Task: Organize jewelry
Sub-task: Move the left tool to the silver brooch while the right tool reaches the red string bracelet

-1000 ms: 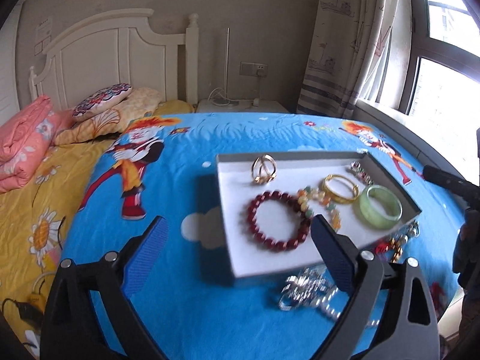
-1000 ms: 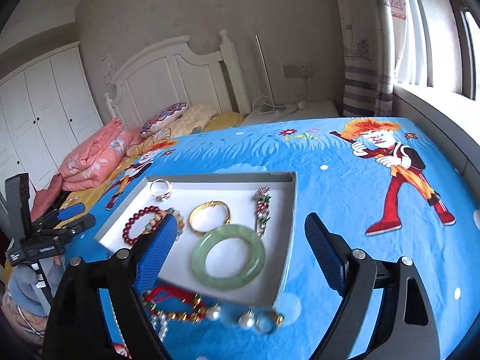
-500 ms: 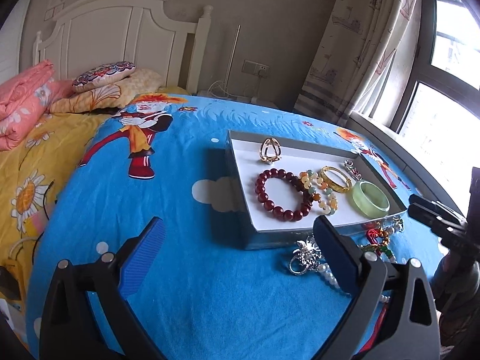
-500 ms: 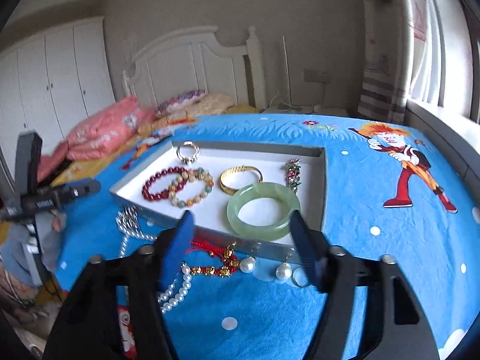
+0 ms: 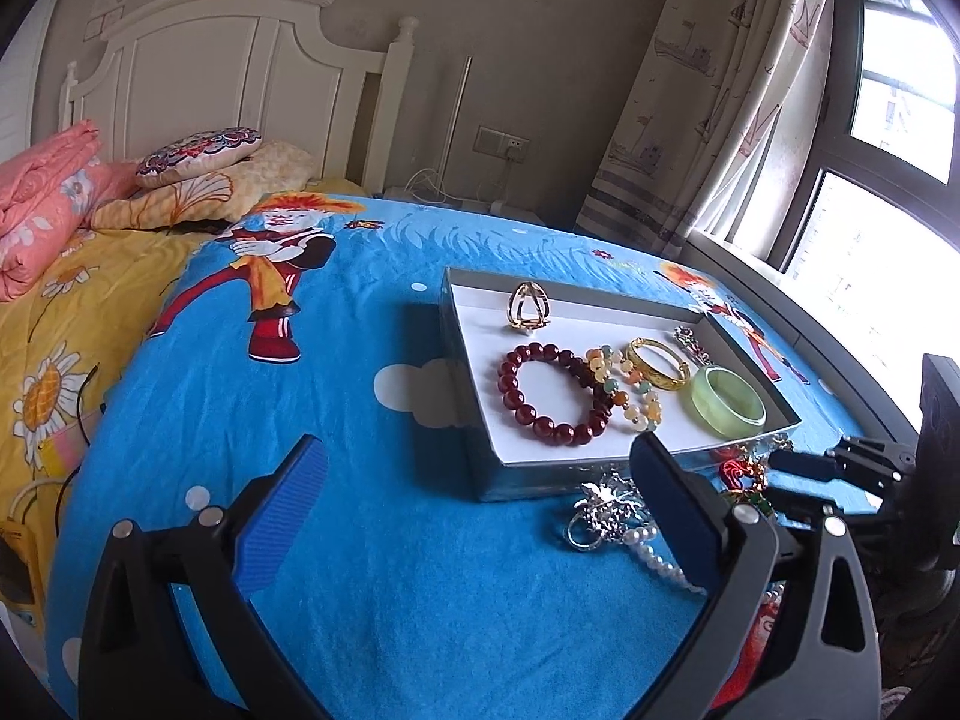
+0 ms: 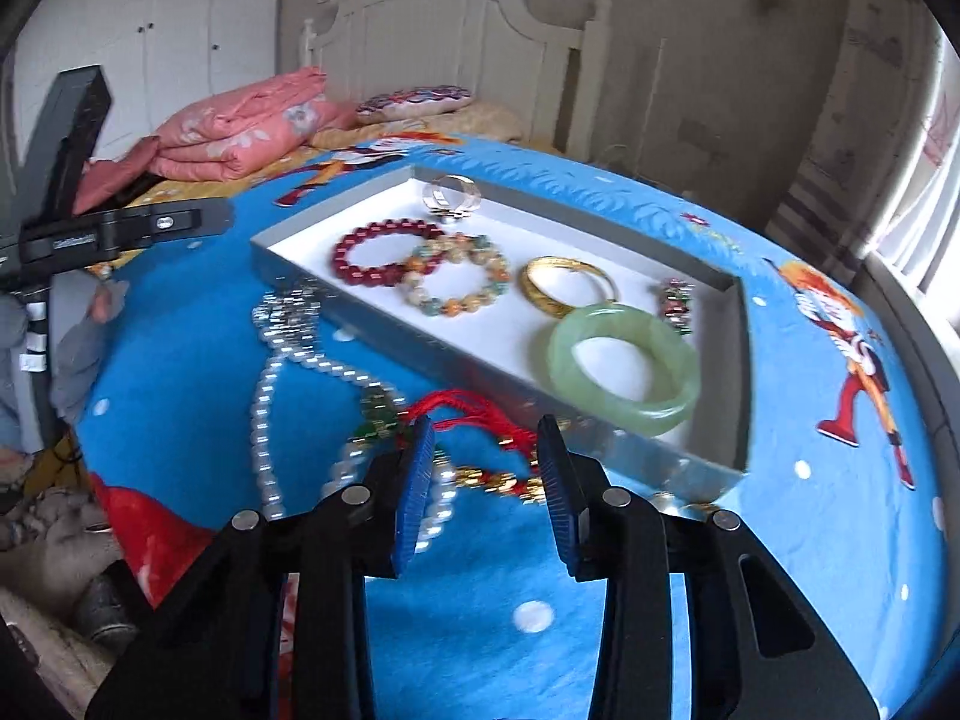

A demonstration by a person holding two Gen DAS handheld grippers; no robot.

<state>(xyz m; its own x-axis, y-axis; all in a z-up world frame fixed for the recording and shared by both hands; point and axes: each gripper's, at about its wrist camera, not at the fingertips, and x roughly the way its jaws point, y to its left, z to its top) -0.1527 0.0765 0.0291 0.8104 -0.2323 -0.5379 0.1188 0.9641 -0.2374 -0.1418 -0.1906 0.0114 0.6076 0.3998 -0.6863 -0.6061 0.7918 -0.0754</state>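
Red knotted cord bracelet with gold beads (image 6: 480,450) lies between the closing right gripper (image 6: 486,468) pads, untouched; left gripper (image 5: 480,498) gapes open, empty.

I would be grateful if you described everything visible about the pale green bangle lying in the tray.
The pale green bangle is one thick, smooth, translucent ring that looks like jade or glass, glossy and unbroken. It lies flat on the white floor of the shallow grey tray, in the near corner at the window end. A patterned gold bangle sits just behind it, seemingly touching or overlapping its rim, and a small multicoloured brooch lies close by. Neither gripper touches it.
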